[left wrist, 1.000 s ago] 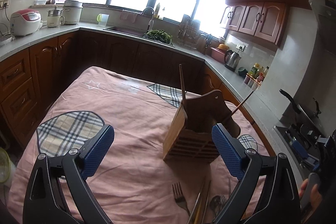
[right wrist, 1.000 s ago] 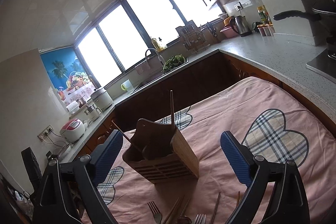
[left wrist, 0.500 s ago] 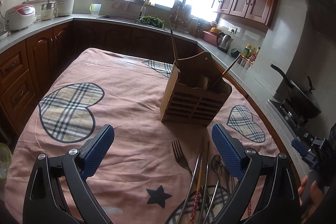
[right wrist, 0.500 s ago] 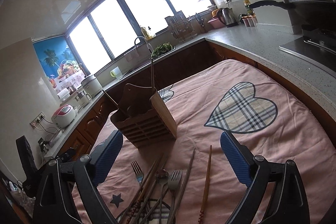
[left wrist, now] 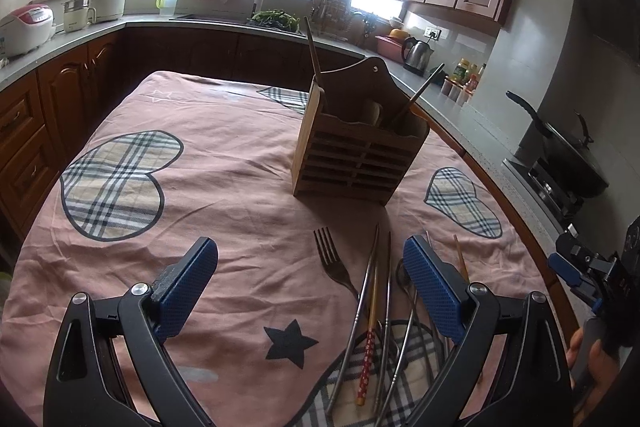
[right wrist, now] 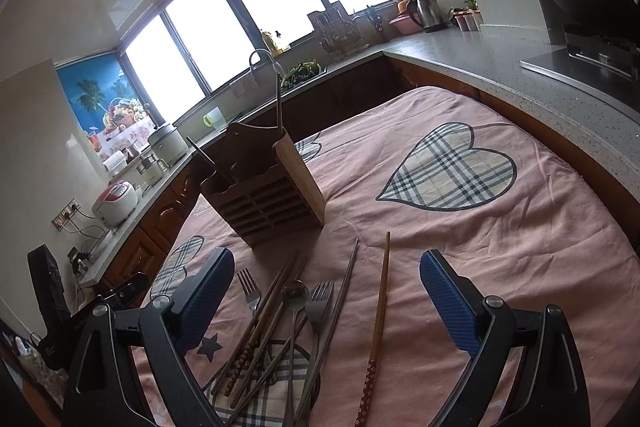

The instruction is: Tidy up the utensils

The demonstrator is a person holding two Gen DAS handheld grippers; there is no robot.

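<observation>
1. both grippers have pulled back and tipped down since a second ago, so the loose cutlery that was barely in frame now lies spread out below them, and the wooden caddy sits farther off.
2. left gripper (left wrist: 310,285) hangs wide open with nothing between its blue pads, above the pink tablecloth (left wrist: 224,187).
3. right gripper (right wrist: 326,295) is likewise spread wide and empty.
4. between and under the right gripper's fingers lies the pile: a small fork (right wrist: 249,289), a spoon (right wrist: 294,295), a larger fork (right wrist: 319,301), metal chopsticks (right wrist: 340,301) and dark wooden ones crossing each other.
5. a single wooden chopstick with a red patterned end (right wrist: 378,323) lies just beside the pile, on its right, apart from the rest.
6. in the left view a fork (left wrist: 332,261) lies leftmost, with chopsticks beside it.
7. the slatted wooden utensil holder (left wrist: 356,151) stands upright on the cloth beyond the pile, with two long handles sticking out of it.
8. a person's hand (left wrist: 590,359) shows at the left view's right edge.
</observation>
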